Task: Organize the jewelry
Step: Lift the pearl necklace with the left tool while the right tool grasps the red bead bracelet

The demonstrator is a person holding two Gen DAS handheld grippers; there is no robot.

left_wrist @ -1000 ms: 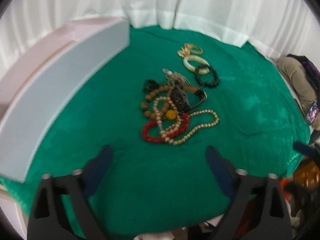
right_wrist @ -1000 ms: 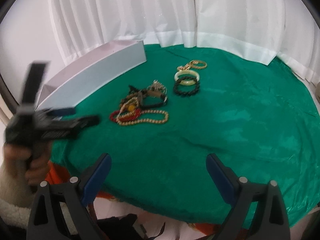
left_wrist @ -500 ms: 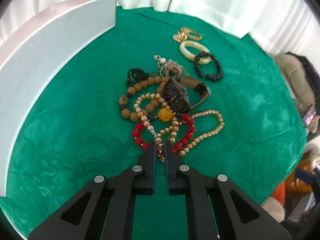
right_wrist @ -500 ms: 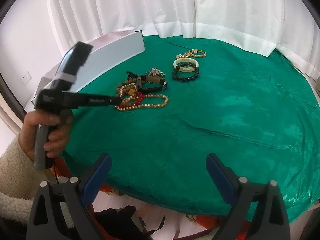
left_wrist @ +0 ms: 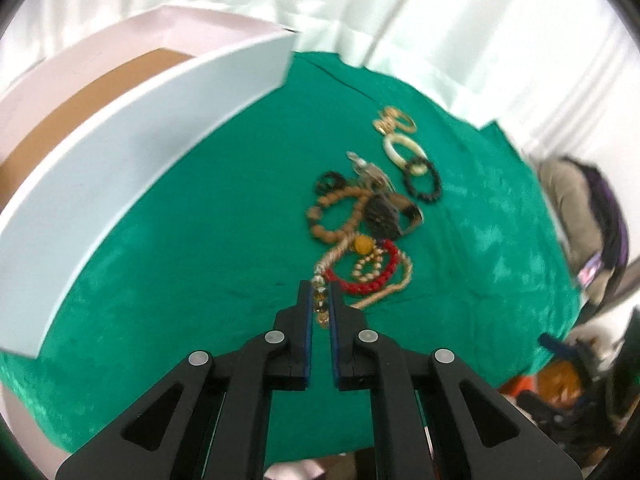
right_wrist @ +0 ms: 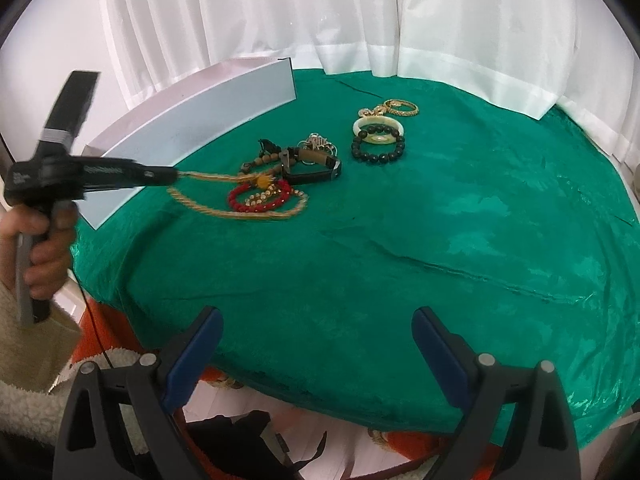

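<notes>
A counter (right_wrist: 400, 264) draped in green velvet cloth fills both views, with white curtains (right_wrist: 320, 12) hanging behind it. Along the counter's left side stands a long white box (left_wrist: 140, 136) with a brown inside floor, open at the top.

The left tongs (left_wrist: 320, 296) are pressed together on the end of a gold bead necklace (left_wrist: 340, 252); amber beads show between the blue pads (left_wrist: 306, 320). In the right wrist view, these same tongs (right_wrist: 174, 176) hold the strand stretched out sideways from the pile toward the box, the taut part lifted off the cloth while the rest trails on it. The person's hand (right_wrist: 44, 240) grips the handle at the counter's left edge.

The right tongs (right_wrist: 316, 344) are spread wide and hold nothing, low over the near edge of the counter, well apart from the jewelry.

The pile lies near the middle of the cloth: a red bead bracelet (right_wrist: 260, 200) touching the necklace, a wooden bead bracelet (left_wrist: 332, 216) just behind it, and a dark watch with a brown strap (right_wrist: 316, 166) beside that. Further back, apart from the pile, a black bead bracelet (right_wrist: 378, 146) overlaps a cream bangle (right_wrist: 380, 126), with gold rings (right_wrist: 400, 108) just behind them.
</notes>
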